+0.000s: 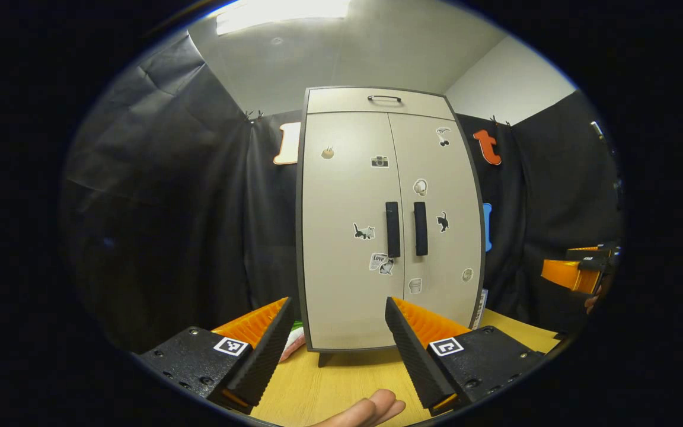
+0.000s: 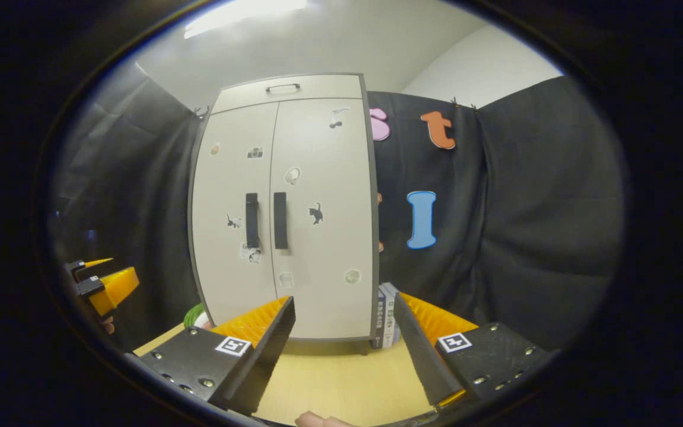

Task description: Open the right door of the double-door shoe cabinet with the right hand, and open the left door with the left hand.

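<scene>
A beige double-door shoe cabinet [image 1: 389,219] [image 2: 285,207] stands upright on a wooden table, both doors closed. Its left door handle [image 1: 392,229] [image 2: 251,220] and right door handle [image 1: 420,228] [image 2: 280,220] are dark vertical bars side by side at the middle seam. My left gripper [image 1: 338,314] is open, a short way in front of the cabinet's lower left door. My right gripper [image 2: 344,311] is open too, facing the bottom of the right door. Each gripper also appears at the edge of the other's view: the right gripper [image 1: 573,273] and the left gripper [image 2: 104,284].
The wooden table [image 1: 347,379] [image 2: 341,373] runs under the cabinet. A top drawer with a handle [image 1: 384,98] caps the cabinet. Books [image 2: 388,323] stand behind its right side; a green and white object [image 2: 196,317] lies at its left. Black cloth walls surround everything. A fingertip [image 1: 371,409] shows below.
</scene>
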A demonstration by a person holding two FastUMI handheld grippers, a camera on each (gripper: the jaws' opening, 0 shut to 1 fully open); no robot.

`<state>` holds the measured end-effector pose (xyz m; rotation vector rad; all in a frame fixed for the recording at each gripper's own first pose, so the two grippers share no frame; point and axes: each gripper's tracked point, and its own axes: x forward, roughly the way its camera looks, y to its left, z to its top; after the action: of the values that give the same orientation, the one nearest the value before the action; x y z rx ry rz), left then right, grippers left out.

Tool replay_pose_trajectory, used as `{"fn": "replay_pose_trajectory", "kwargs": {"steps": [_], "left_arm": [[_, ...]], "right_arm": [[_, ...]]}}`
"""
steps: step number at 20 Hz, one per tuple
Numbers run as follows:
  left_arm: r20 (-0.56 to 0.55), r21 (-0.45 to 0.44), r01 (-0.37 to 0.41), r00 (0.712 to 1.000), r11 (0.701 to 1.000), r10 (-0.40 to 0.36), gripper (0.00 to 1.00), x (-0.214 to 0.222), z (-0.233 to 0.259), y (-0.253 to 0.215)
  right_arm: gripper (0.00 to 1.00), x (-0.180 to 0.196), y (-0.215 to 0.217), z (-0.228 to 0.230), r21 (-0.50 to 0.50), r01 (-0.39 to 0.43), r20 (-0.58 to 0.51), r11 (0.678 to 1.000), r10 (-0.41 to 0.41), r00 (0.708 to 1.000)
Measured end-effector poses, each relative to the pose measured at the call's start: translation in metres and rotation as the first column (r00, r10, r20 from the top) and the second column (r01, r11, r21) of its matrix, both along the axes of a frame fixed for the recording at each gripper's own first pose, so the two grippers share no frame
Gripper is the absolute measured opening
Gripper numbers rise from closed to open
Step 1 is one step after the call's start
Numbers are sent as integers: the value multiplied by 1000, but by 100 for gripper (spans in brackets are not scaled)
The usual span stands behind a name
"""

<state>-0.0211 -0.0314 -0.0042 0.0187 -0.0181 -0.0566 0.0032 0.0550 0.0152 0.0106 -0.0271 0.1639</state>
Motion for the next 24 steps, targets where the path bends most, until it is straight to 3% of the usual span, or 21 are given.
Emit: {"fn": "replay_pose_trajectory", "kwargs": {"steps": [4,5,6,10,18,20,23,24], "left_arm": [[-28,-44,15,999,999,-16,95,4,-13,5],[-33,-48,18,999,999,-19,92,4,-16,6],[-42,-51,25,999,998,-27,95,5,-21,7],[-72,-83,64,995,995,-70,95,5,-38,3],[-114,-48,79,990,996,-84,96,10,-64,27],[-116,-53,63,991,997,-69,95,10,-66,39],[-118,-55,45,992,997,-51,99,14,-71,54],[-122,-55,40,991,998,-46,95,15,-74,59]], "right_arm": [[99,32,24,11,6,-41,11,999,41,999],[98,43,31,14,4,-45,13,999,45,999],[98,57,39,17,-1,-51,15,999,51,999],[99,114,85,32,-26,-97,18,995,98,995],[99,206,149,53,-59,-111,52,992,114,992],[99,221,169,56,-50,-155,51,987,157,986],[99,246,184,59,-60,-140,47,988,143,989],[99,255,182,59,-71,-101,45,992,104,994]]}}
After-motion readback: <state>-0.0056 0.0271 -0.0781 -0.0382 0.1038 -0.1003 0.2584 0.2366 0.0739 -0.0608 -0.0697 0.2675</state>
